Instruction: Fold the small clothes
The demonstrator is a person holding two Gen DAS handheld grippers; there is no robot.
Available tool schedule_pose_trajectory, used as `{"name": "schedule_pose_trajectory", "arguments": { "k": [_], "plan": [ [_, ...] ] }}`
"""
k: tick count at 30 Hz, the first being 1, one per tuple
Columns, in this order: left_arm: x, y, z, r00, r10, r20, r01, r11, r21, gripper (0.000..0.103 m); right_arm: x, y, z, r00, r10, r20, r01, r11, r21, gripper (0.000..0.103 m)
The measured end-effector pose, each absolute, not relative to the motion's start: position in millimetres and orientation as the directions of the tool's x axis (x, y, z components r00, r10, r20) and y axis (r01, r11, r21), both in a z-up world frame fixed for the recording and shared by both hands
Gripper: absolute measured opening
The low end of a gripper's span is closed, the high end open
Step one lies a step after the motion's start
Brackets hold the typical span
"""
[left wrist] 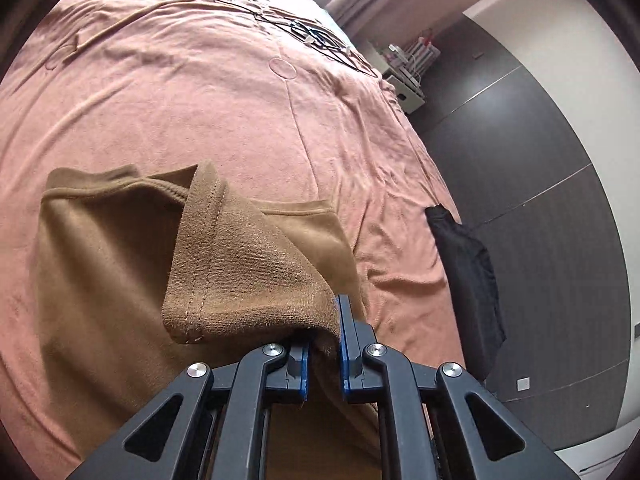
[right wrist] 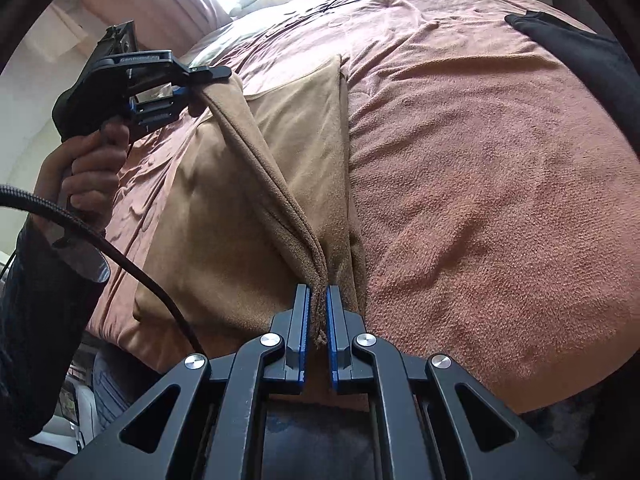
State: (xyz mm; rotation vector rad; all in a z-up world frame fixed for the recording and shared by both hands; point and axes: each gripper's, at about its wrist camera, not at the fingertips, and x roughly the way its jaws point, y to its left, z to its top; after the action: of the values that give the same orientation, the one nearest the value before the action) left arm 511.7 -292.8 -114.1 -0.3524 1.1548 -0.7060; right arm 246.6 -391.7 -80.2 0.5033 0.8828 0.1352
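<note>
Left wrist view, left claw point(left wrist: 323, 344): I am seeing it clenching on a raised corner of the brown garment point(left wrist: 120, 280), the cloth pinched between its blue pads.
Left wrist view, garment: it is lying near me on the pink bed cover point(left wrist: 220, 100), its hemmed corner folding up and over toward the claw while the rest is resting flat.
Left wrist view, right side: a black garment point(left wrist: 464, 276) is draping over the bed's right edge, well apart from the brown one; the dark floor point(left wrist: 540, 140) is showing beyond.
Left wrist view, far end: thin black cables point(left wrist: 312, 36) are lying across the cover.
Right wrist view, right claw point(right wrist: 318, 312): I am watching it gripping the near edge of the brown garment point(right wrist: 208, 216), a bunched fold standing between the pads.
Right wrist view, left claw point(right wrist: 196, 80): it is hanging at far left, lifting the garment's far corner so that a taut ridge of cloth is running from it down to the right claw.
Right wrist view, hand point(right wrist: 88, 164): a person's hand is wrapping the left handle, with a braided cable point(right wrist: 120, 252) trailing below it.
Right wrist view, far right: the black garment point(right wrist: 580, 56) is lying on the bed cover point(right wrist: 480, 180).
</note>
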Motion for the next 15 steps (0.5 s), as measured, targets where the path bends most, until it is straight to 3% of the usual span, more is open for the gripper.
{"name": "schedule_pose_trajectory", "arguments": {
  "k": [15],
  "plan": [
    [546,-348,-147,0.136,-0.664,-0.735,0.351,0.726,-0.591,0.011,251,-394,-84,0.623,0.316,-0.715,0.11,0.87,0.48,0.004]
  ]
}}
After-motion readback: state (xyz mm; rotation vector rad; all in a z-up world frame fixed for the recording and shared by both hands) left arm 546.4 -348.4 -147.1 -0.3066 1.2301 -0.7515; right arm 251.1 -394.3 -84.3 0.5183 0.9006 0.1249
